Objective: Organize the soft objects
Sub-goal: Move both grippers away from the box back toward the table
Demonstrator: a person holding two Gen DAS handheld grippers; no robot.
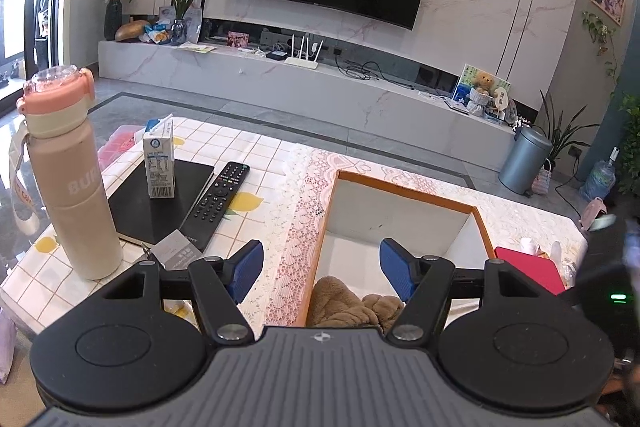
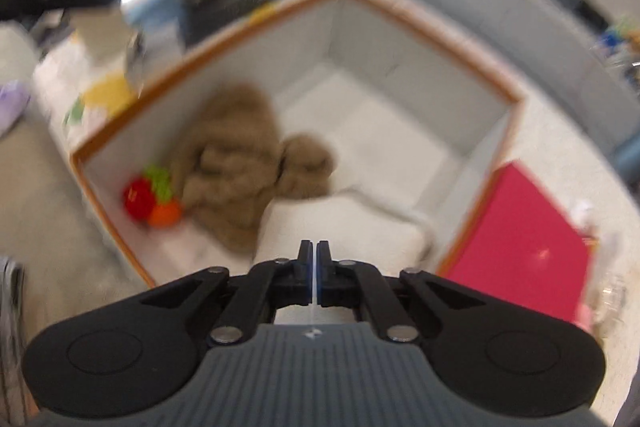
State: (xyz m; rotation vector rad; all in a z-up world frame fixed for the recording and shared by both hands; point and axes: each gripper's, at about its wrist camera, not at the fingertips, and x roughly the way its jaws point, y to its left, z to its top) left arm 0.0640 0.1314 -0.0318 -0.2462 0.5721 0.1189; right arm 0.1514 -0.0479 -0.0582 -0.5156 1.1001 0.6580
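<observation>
The brown plush [image 2: 240, 163] and a white soft cloth [image 2: 344, 223] lay inside the box [image 2: 424, 27]; the blurred right gripper [image 2: 314, 251] risked catching the box rim [image 2: 132, 255]; its fingers were nearly together, holding nothing I could see; the left gripper [image 1: 320, 267] fingers stood wide, empty, above the plush

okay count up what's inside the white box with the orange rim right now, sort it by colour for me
Brown: 1, the fuzzy brown plush
White: 1, the soft white cushion-like piece
Red, orange and green: 1, the small knitted fruit toy
Total: 3 in the white orange-rimmed box. The right wrist view is blurred, so smaller items could be missed.
</observation>
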